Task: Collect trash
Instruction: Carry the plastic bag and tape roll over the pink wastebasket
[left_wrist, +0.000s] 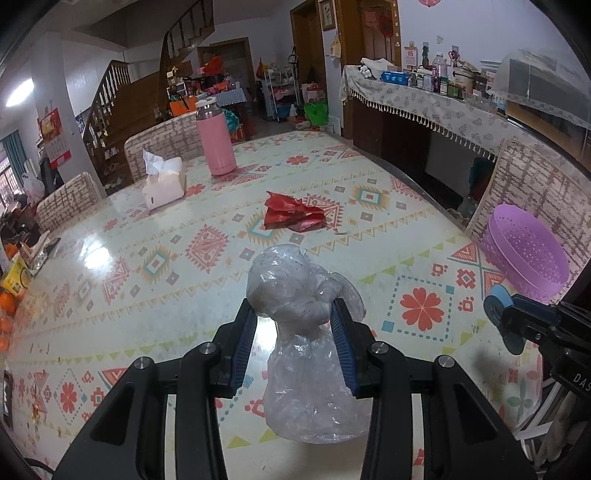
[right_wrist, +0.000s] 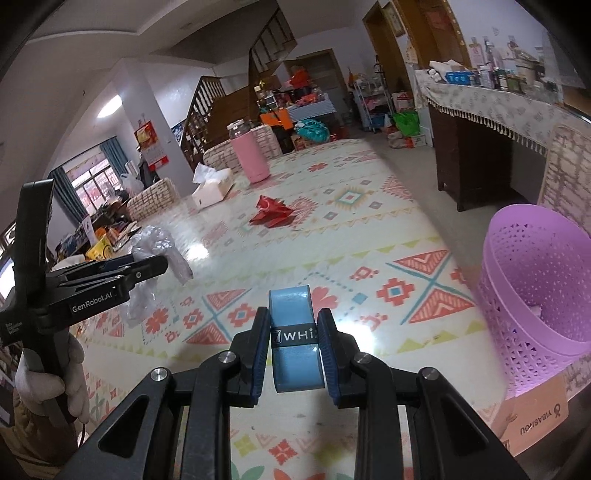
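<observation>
My left gripper (left_wrist: 293, 325) was clamped on a crumpled clear plastic bag (left_wrist: 306, 332); my right gripper (right_wrist: 293, 343) pinched a blue tape roll (right_wrist: 293, 339). Right of my right fingers stood the purple basket (right_wrist: 535, 288). Beyond lay a red wrapper (right_wrist: 271, 214). I judged the slippery bag might slide free.
</observation>
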